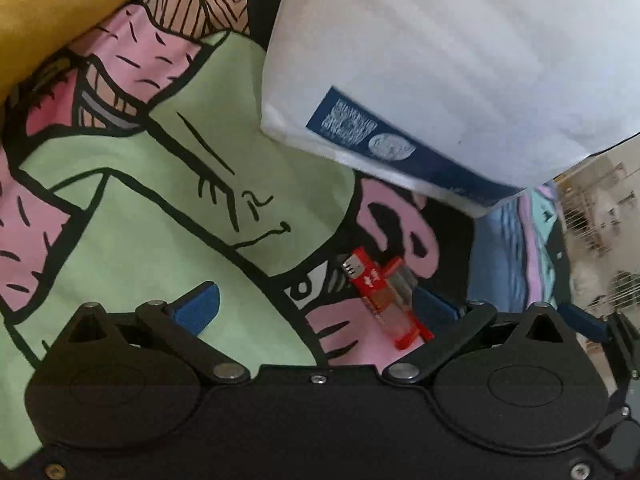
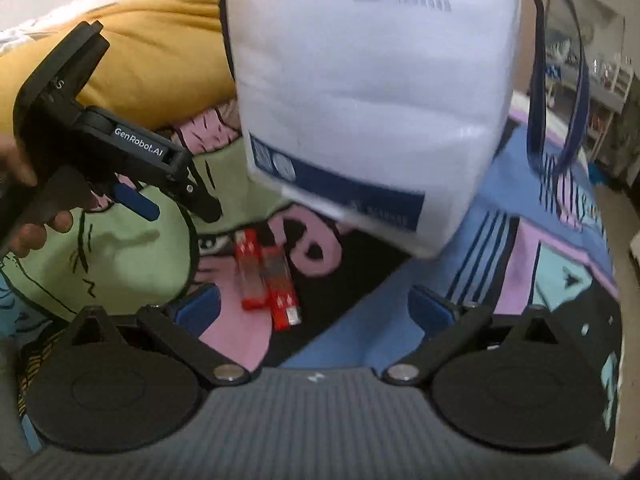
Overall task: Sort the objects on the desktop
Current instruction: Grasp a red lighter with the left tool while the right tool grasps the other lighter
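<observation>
Both fingers (image 2: 208, 304) pairs spread, released; two red lighters (image 2: 267, 276) lie between them.

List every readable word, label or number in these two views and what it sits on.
"GenRobot.AI": white lettering on the black body of the left claw, seen from the right wrist view.
"S": lone white letter on the same claw's black plate, rest hidden.
White bag: blue printed strip and top logo, blurred, unreadable.
Red lighters: white markings, too small to read.
</observation>
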### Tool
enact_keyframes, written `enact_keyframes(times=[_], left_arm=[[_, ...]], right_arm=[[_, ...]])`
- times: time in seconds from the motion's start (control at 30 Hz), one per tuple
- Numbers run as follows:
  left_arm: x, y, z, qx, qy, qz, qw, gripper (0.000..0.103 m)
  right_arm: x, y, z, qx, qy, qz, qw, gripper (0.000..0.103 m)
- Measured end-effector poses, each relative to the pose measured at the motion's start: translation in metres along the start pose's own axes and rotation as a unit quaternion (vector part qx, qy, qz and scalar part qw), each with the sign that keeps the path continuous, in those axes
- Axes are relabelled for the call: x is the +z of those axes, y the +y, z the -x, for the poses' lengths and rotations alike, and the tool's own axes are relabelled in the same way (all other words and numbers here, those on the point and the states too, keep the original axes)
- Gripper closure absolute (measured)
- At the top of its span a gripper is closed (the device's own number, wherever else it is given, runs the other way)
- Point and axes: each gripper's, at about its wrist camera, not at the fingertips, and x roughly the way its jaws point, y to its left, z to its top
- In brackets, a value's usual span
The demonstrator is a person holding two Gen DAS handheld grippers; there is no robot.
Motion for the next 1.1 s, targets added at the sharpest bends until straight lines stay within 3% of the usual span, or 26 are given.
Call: enact_keyframes(times=[0.23, 0.37, 0.63, 0.77, 0.9, 0.93, 0.97, 1.1], left_arm=[[0.007, -0.012, -0.014, 0.001, -0.004, 0.013, 0.9999, 0.001], [0.009, -0.012, -0.025, 0.0, 0.005, 0.039, 0.9992, 0.001], [0.015, -0.014, -0.034, -0.003, -0.001, 0.086, 0.9963, 0.003], [0.014, -0.027, -0.039, 0.028, -0.001, 0.06, 0.9978, 0.007], [0.016, -0.03, -0.043, 0.037, 0.007, 0.073, 0.9967, 0.009], [0.018, -0.03, -0.045, 0.046, 0.01, 0.076, 0.996, 0.013], [0.018, -0.031, -0.046, 0.054, 0.011, 0.082, 0.9951, 0.014], [0.019, -0.04, -0.049, 0.085, 0.013, 0.086, 0.9925, 0.014]], right_arm=[[0.0, 0.005, -0.024, 0.014, 0.023, 0.011, 1.0, 0.002], [0.0, 0.011, -0.042, 0.03, 0.044, 0.019, 0.998, 0.014], [0.003, 0.026, -0.063, 0.035, 0.052, 0.053, 0.997, 0.027], [0.002, 0.028, -0.078, 0.036, 0.067, 0.061, 0.995, 0.034], [0.002, 0.026, -0.086, 0.037, 0.073, 0.052, 0.995, 0.035], [0.003, 0.025, -0.087, 0.04, 0.075, 0.047, 0.995, 0.041], [0.003, 0.024, -0.088, 0.042, 0.079, 0.043, 0.995, 0.053], [0.007, 0.013, -0.087, 0.036, 0.086, 0.018, 0.995, 0.078]])
